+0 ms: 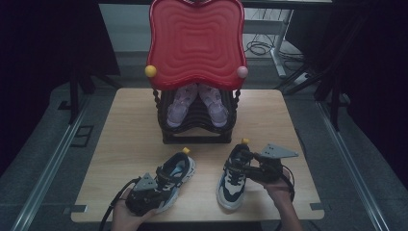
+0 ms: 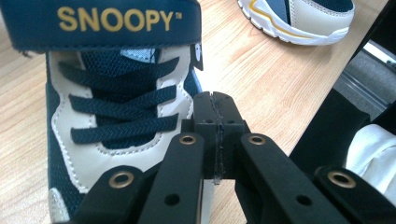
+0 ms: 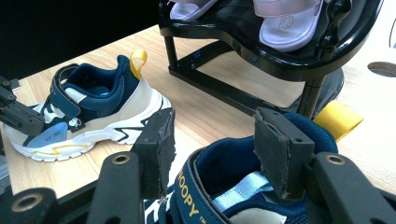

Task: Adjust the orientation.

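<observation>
Near edge of the wooden table point(image 1: 130, 125): left gripper point(image 2: 217, 109) with jaws pressed together on nothing, tips just beside the laces of the left sneaker point(image 1: 174, 179) — navy and cream, strap reading SNOOPY. To the right, right gripper point(image 3: 212, 144) spread wide, one jaw on each side of the right sneaker point(image 1: 234, 177) at its collar, not yet closed. Farther back, centre: black shoe rack point(image 1: 198, 135) holding pale pink sandals point(image 1: 197, 103) — red tray-like top point(image 1: 196, 41) above.

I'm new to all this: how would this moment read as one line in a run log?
left gripper: shut, over left sneaker | right gripper: open, straddling right sneaker collar | shoe rack: holds pink sandals
</observation>
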`<state>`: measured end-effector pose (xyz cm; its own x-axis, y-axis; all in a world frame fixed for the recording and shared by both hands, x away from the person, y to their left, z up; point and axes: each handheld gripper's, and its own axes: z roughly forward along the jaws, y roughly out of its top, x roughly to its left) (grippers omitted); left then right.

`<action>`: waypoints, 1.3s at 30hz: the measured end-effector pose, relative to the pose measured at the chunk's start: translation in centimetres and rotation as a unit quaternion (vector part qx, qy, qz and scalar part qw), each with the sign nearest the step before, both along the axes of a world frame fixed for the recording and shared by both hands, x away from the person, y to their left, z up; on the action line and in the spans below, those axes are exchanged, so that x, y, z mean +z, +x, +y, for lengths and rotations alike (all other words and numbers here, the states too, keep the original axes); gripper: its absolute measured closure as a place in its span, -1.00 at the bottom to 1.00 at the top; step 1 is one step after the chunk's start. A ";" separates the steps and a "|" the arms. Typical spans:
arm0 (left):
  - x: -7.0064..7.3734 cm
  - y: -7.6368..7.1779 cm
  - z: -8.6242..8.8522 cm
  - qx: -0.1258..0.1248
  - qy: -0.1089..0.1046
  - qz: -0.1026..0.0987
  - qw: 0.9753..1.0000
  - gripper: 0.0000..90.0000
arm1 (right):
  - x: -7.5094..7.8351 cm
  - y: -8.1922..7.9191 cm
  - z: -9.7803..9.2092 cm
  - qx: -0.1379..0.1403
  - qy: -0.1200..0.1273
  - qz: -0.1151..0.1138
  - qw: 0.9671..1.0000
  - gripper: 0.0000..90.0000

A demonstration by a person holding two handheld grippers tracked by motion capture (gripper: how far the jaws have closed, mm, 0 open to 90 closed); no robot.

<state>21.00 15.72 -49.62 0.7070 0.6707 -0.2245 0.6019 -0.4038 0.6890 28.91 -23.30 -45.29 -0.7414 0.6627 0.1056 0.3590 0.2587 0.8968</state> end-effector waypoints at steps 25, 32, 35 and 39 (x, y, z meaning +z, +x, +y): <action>0.0 0.2 1.3 0.014 0.005 0.009 1.000 1.00 | 0.0 0.0 -0.3 -0.014 0.002 0.004 1.000 0.08; 0.0 0.6 2.1 0.024 0.006 0.013 1.000 1.00 | 0.0 0.0 -0.4 -0.016 0.003 0.004 1.000 0.08; -0.1 0.8 2.7 0.029 0.003 0.016 0.999 1.00 | 0.0 0.0 -0.4 -0.016 0.003 0.004 1.000 0.08; -0.2 1.1 3.2 0.034 0.000 0.020 0.999 1.00 | -0.1 0.0 -0.3 -0.015 0.001 0.004 1.000 0.08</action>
<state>22.11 18.96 -49.80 0.6501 0.7173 -0.2506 0.6545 -0.3611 0.6642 28.87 -23.65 -45.37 -0.7204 0.6843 0.1132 0.3746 0.2464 0.8939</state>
